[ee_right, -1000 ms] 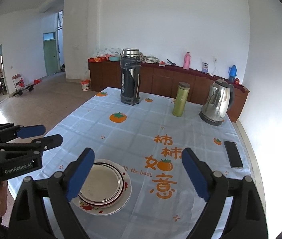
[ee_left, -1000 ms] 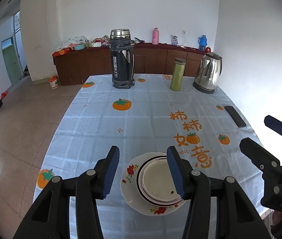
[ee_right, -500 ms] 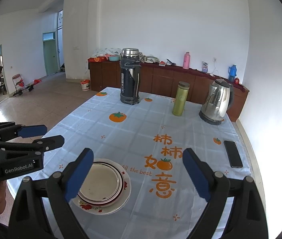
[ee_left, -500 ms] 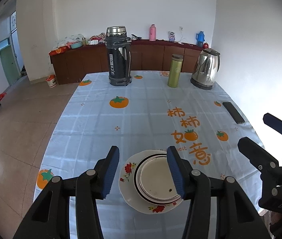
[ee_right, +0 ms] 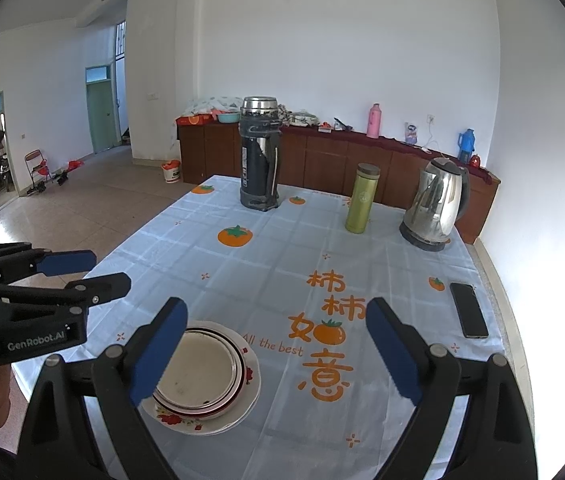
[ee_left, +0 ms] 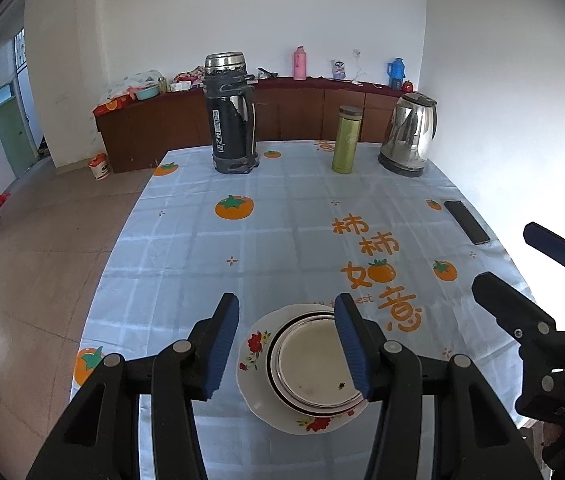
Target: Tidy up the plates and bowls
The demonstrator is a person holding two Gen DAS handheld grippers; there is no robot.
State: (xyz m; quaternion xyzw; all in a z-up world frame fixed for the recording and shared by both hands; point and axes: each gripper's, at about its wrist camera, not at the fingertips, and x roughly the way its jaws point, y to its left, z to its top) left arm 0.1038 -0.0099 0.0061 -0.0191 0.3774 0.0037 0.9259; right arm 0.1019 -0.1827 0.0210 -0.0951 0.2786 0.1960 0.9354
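Inspecting stack: a smaller dark-rimmed plate point(ee_left: 313, 364) sits nested on a larger floral plate point(ee_left: 256, 364), both lying flat on the tabletop point(ee_left: 282, 224) close to its near edge; no bowl can be made out.
Task standing: judged near done, since the crockery lies stacked in one pile and neither tool grips it.
Left gripper point(ee_left: 287, 346): jaws parted to a moderate gap, empty, raised above the stack; the right pad overlaps the plate in this view, but contact cannot be confirmed and looks unlikely.
Right gripper point(ee_right: 278, 350): jaws spread wide, empty, held above the tabletop with the stack under its left finger; touching nothing visible.
Risk, edge: the stack lies near the front edge of the tabletop; a downward or backward nudge from either tool could slide it off.
Risk, cloth: the printed tablecloth point(ee_right: 282, 264) looks smooth, so the plates may skate if pushed sideways.
Risk, nesting: a pinch on the upper rim alone could tip the small plate out of the large one.
Risk, collision: the two grippers are near each other over the stack and could knock together.
Bystanders: thermos point(ee_left: 229, 114), green flask point(ee_left: 345, 140), kettle point(ee_left: 409, 136) and phone point(ee_left: 466, 222) stand well apart from the stack.
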